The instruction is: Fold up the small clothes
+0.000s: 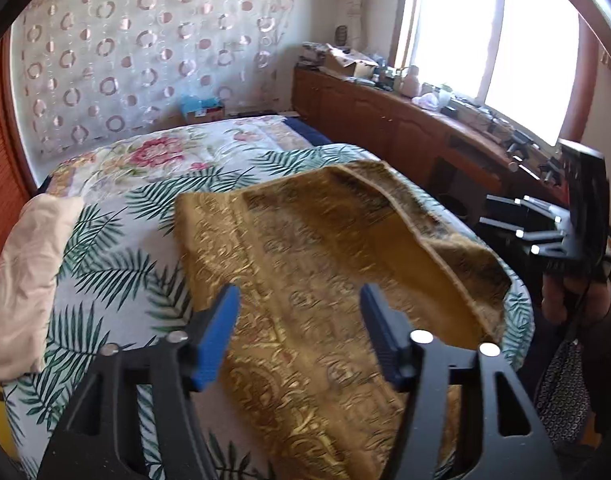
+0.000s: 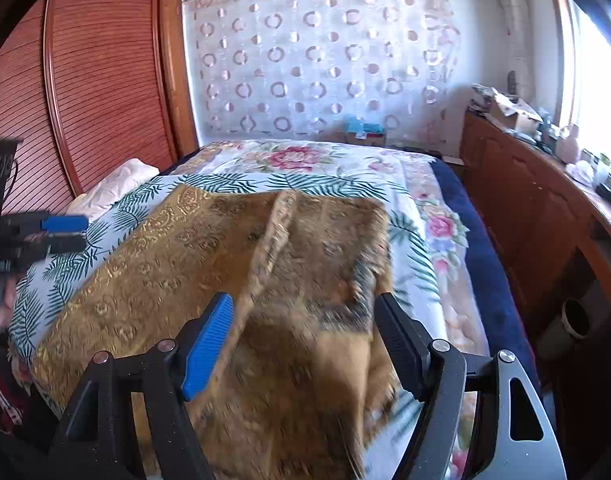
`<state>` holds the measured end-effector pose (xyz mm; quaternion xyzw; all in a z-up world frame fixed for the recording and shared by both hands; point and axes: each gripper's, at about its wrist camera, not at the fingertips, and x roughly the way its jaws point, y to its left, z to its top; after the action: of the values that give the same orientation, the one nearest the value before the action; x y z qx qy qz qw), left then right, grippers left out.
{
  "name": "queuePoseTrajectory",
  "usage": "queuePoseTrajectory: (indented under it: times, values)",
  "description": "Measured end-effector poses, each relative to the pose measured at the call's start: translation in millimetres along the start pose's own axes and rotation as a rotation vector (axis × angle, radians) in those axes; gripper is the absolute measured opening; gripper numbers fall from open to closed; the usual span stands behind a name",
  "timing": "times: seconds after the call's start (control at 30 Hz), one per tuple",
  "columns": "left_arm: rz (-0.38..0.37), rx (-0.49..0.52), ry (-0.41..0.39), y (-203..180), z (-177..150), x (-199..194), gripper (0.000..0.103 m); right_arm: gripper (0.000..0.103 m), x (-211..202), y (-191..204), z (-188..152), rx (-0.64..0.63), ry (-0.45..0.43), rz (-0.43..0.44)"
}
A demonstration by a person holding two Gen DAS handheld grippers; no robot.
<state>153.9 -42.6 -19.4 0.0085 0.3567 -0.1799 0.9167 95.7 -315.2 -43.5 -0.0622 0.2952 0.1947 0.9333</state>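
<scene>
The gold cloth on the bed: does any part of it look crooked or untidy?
Yes. The gold cloth is only partly folded: its right flap lies turned over at a slant, with an uneven, rumpled edge. The rest lies flat on the leaf-print bedcover.

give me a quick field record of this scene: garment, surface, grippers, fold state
garment: gold brocade cloth, patterned, lying on the bed
surface: palm-leaf bedspread
fold state: right side flipped over toward the middle, darker underside showing
left gripper: open, above the cloth, nothing held
right gripper: open, folded flap between its fingers, not pinched
other: cream pillow on the bed's left edge
</scene>
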Motion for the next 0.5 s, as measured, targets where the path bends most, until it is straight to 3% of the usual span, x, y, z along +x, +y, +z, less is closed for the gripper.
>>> queuePoseTrajectory:
  times: [0.03, 0.27, 0.5]
  values:
    - [0.008, -0.001, -0.003, 3, -4, -1, 0.08, 0.075, 5, 1, 5, -0.001, 0.001, 0.01]
    - [0.042, -0.044, 0.005, 22, -17, -1, 0.081, 0.075, 52, 0, 37, 0.0, 0.053, 0.054]
    - [0.058, -0.069, 0.004, 31, -24, -4, 0.08, 0.07, 110, -10, 63, 0.043, 0.17, 0.089]
